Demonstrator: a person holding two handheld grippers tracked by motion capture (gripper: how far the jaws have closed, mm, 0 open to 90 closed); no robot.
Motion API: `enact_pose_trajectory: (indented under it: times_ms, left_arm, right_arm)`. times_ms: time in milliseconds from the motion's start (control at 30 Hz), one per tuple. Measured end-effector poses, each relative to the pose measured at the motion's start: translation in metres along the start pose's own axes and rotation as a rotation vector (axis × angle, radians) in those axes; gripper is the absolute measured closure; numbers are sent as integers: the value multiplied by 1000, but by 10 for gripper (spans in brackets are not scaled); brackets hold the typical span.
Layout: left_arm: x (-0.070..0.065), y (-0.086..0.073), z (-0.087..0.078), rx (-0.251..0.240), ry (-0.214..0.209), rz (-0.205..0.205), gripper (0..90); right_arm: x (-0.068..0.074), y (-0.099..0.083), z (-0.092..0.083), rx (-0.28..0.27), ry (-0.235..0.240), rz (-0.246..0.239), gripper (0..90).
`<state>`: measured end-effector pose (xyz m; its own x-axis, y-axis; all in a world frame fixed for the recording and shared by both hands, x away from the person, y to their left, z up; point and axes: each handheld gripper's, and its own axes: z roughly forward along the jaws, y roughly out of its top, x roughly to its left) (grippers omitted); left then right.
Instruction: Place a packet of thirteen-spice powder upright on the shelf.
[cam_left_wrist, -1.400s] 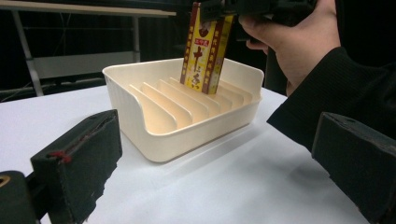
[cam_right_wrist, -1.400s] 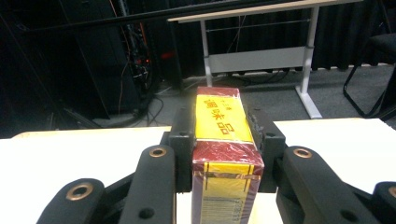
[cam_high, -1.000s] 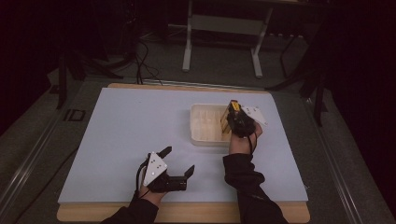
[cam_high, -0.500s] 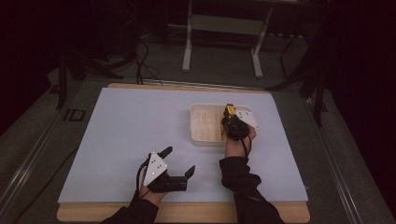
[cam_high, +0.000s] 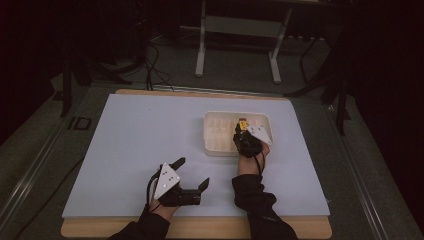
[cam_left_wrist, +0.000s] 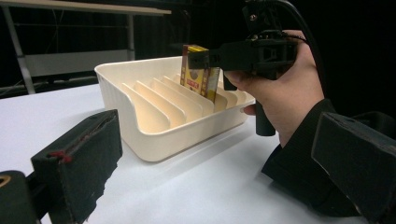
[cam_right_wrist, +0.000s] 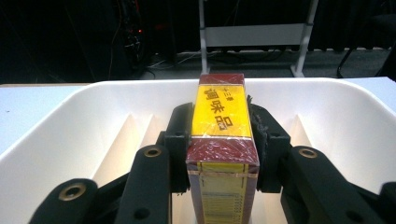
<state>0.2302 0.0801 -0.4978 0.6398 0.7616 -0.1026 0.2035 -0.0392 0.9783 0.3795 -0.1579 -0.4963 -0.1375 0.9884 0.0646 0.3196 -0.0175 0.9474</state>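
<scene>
looks like a lab / recording setup: dark room w/ black surrounds, a table (cam_high: 125, 150) covered in plain pale sheet, loose cables (cam_high: 150, 65) on a grey floor (cam_high: 240, 75), a metal stand (cam_high: 240, 30) behind, "ID" marked on the floor.

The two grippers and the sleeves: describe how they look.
Both are black, hand-held tools. The left gripper carries a grey three-cornered plate with dark dots, and a black cable loops from it; its blocky jaws look worn. The right gripper has a similar plate, a black cable and round rivets on its linkage. Both sleeves are black.
</scene>
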Motion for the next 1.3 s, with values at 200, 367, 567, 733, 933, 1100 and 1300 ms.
enact_pose_trajectory:
  times_ms: [200,367,567,733,933,1100,1300]
  left_arm:
    - [0,0,0,-1,-2,1,29]
    - [0,0,1,5,1,4,29]
    - [0,-1,2,10,-1,3,29]
    - [-1,-1,2,12,-6,5,29]
    - [-1,-2,1,15,-12,3,30]
    - [-1,-1,-1,9,-10,6,30]
    - [-1,-1,-1,8,-5,11,30]
  right_arm:
    - [-4,5,3,36,36,1,603]
    - [-7,12,0,48,69,-32,556]
    - [-12,26,-6,98,137,-64,461]
    - [-18,38,-15,96,200,-82,346]
    - [-29,48,-27,114,310,-68,230]
    - [-40,49,-37,106,372,-39,174]
    - [-48,50,-51,103,455,-64,137]
